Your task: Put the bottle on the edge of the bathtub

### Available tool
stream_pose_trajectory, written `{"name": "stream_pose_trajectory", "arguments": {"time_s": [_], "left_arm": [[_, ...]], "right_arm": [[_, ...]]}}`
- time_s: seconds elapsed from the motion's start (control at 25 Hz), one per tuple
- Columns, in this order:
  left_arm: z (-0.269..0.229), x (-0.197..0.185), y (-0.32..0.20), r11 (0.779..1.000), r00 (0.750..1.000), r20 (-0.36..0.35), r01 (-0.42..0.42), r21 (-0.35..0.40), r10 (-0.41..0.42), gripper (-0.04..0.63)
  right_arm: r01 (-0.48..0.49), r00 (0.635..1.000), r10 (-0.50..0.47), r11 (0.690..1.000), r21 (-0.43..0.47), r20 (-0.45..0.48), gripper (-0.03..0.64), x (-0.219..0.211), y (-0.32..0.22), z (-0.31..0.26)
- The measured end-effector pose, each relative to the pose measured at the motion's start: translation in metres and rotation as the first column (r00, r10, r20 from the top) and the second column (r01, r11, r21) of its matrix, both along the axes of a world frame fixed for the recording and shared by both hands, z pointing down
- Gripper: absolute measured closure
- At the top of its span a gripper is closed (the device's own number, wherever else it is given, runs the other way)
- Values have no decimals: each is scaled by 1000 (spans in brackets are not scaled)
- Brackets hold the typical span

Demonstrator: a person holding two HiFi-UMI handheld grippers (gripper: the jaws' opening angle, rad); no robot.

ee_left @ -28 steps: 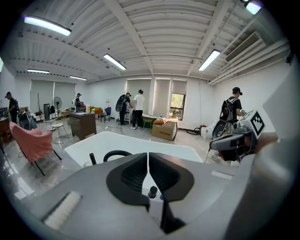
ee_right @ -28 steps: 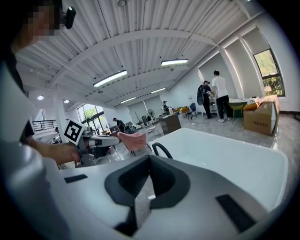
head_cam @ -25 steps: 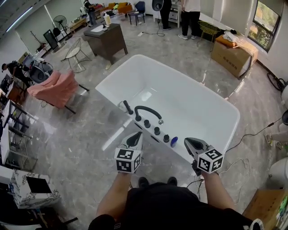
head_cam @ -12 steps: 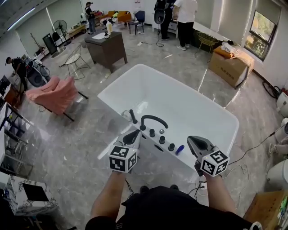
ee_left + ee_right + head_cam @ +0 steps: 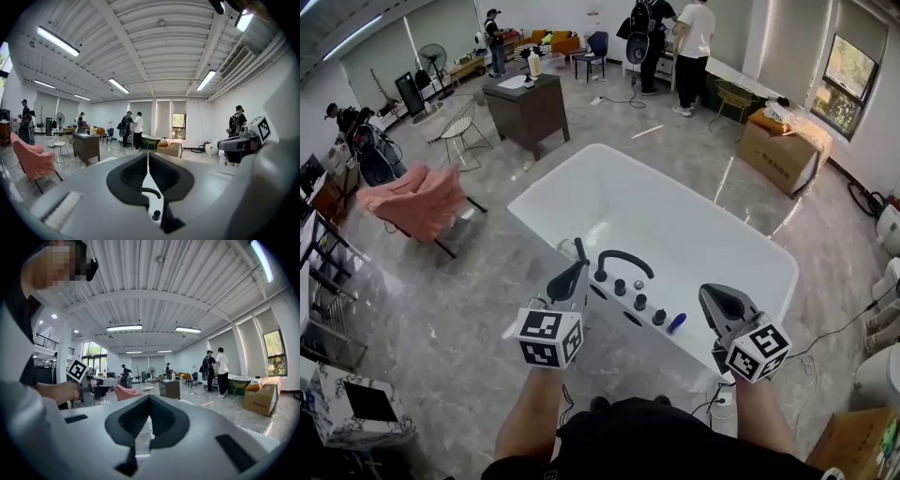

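Note:
A small blue bottle lies on the near rim of the white bathtub, just right of the row of black knobs and the black faucet. My left gripper is shut and empty, held over the floor just short of the rim, left of the faucet. In the left gripper view its jaws meet, with the faucet showing below them. My right gripper is also shut and empty, to the right of the bottle and apart from it. In the right gripper view it points out into the room.
A pink chair stands on the left, with a dark desk and a wire chair behind the tub. A cardboard box sits at the right. People stand at the far end. Cables trail on the marble floor.
Both grippers have drifted a little apart, the left one leftward and the right one rightward. The bottle has stayed on the tub's rim, and the view has shifted slightly.

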State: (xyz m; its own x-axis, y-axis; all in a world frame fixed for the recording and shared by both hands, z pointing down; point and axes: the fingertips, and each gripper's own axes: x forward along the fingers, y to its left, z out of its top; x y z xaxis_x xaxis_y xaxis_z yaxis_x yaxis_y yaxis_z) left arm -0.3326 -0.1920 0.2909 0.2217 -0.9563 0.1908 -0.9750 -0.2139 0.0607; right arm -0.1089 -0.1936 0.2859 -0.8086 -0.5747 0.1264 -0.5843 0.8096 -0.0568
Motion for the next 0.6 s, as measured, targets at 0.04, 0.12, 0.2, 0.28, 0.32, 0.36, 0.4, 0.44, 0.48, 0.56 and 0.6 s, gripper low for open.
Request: {"name": "stream_pose_trajectory", "arguments": {"time_s": [0.04, 0.12, 0.2, 0.28, 0.32, 0.36, 0.4, 0.44, 0.48, 0.56, 0.6], "left_arm": [[0, 1, 3, 1000, 1000, -4, 14, 13, -14, 572], [4, 3, 8, 999, 1000, -1, 26, 21, -26, 574], [9, 5, 13, 999, 1000, 8, 28, 18, -28, 572], [15, 5, 17, 999, 999, 1, 38, 11, -38, 572], [18, 5, 19, 999, 999, -3, 45, 6, -45, 574], [21, 5, 22, 999, 999, -6, 51, 0, -51, 572], [24, 6, 24, 999, 999, -5, 54, -6, -54, 572], [27, 7, 27, 998, 998, -2, 56, -14, -56, 572], [30, 8, 29, 998, 998, 0, 58, -21, -58, 574], [36, 10, 32, 998, 998, -1, 60, -36, -60, 574], [39, 11, 34, 997, 998, -3, 60, -44, -60, 574]], "right_arm": [[-2, 1000, 2, 1000, -7, 4, 606, 1, 1, 3], [-7, 1000, 7, 1000, -25, 15, 606, 4, 2, 13], [-9, 1000, 9, 999, -34, 21, 606, 7, 3, 19], [-6, 1000, 7, 999, -35, 30, 606, 9, 4, 22], [-4, 999, 5, 999, -36, 35, 606, 10, 5, 23], [-1, 999, 2, 999, -37, 36, 606, 10, 7, 24], [3, 999, -2, 999, -39, 34, 606, 10, 9, 26], [8, 999, -7, 999, -41, 32, 606, 10, 11, 27], [13, 1000, -11, 999, -44, 29, 606, 9, 14, 28], [20, 999, -19, 998, -53, 27, 606, 8, 17, 32], [22, 999, -20, 998, -58, 26, 606, 8, 18, 34]]}}
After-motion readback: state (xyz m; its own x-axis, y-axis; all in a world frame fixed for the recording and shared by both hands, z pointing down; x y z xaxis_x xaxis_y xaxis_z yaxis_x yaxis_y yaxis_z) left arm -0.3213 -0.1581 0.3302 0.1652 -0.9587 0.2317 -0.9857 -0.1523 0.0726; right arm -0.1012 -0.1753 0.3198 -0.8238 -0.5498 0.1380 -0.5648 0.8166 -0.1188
